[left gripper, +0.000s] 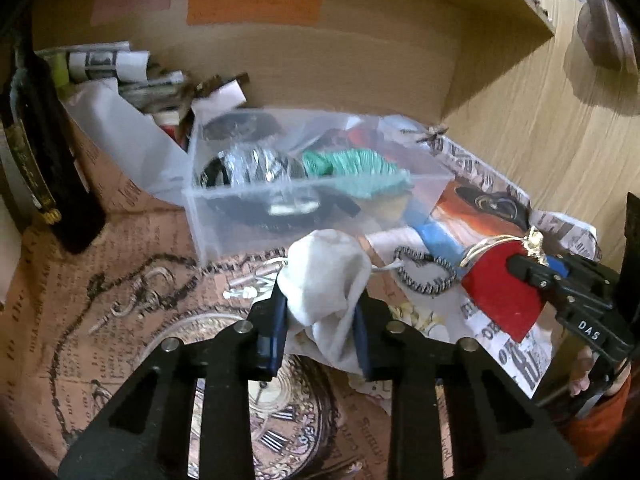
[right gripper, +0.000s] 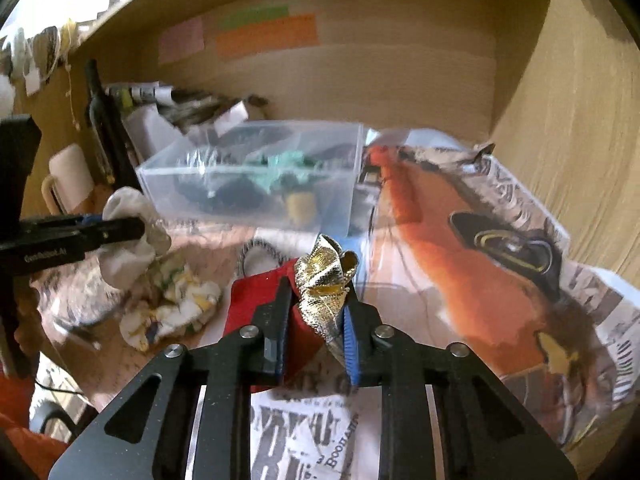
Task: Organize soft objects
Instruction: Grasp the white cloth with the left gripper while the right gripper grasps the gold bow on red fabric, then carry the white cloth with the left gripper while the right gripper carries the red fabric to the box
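Note:
My left gripper [left gripper: 320,312] is shut on a white cloth pouch [left gripper: 326,276] and holds it above the papered desk; it also shows in the right wrist view [right gripper: 124,232]. My right gripper [right gripper: 316,312] is shut on a red pouch [right gripper: 260,296] with a gold ribbon bow [right gripper: 326,284]; the red pouch shows at the right of the left wrist view [left gripper: 500,292]. A clear plastic box [left gripper: 304,184] stands just beyond both, holding a teal fabric piece [left gripper: 356,164] and dark items. A black-and-white braided band [left gripper: 424,272] lies between the grippers.
A crumpled yellow-patterned cloth [right gripper: 172,312] lies on the desk at left. A dark bottle [left gripper: 44,152] stands at far left, rolled papers [left gripper: 108,64] behind it. A wooden back wall [left gripper: 320,48] and side panel [right gripper: 580,140] enclose the space. Printed paper [right gripper: 480,240] covers the desk.

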Demonstrator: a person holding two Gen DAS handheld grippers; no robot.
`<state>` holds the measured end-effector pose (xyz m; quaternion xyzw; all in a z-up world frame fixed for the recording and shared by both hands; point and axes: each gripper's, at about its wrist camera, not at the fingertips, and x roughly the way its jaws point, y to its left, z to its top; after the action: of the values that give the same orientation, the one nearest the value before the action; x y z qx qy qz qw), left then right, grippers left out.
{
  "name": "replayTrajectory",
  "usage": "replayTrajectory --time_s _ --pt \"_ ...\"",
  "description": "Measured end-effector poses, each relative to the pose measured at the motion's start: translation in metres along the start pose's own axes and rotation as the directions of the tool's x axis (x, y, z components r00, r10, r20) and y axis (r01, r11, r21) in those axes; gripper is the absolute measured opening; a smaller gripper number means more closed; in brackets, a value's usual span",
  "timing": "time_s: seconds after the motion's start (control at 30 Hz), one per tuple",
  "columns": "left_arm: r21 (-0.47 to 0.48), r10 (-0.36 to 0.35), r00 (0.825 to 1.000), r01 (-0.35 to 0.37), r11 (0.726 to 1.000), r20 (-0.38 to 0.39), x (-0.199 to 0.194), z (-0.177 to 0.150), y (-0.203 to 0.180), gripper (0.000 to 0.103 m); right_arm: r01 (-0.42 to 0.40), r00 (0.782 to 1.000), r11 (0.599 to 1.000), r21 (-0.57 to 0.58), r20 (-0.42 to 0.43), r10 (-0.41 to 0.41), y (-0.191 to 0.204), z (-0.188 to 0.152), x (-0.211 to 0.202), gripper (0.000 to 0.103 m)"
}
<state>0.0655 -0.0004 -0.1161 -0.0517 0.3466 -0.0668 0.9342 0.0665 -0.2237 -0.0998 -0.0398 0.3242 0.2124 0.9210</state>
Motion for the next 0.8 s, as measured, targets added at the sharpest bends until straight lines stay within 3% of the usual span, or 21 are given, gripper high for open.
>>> replayTrajectory --time_s 0.43,0.8 --pt "0.004 0.034 0.98 -0.036 0.999 0.194 -0.041 0.054 0.003 0.028 -0.027 0.981 0.999 -0.047 0.193 0.036 0.015 0.063 -0.013 0.02" --pt "-0.036 0.071 0.972 -0.064 0.997 0.223 -0.026 0.093 0.022 0.029 -0.037 0.967 0.996 -0.086 0.248 0.058 0.027 0.109 0.012 0.02"
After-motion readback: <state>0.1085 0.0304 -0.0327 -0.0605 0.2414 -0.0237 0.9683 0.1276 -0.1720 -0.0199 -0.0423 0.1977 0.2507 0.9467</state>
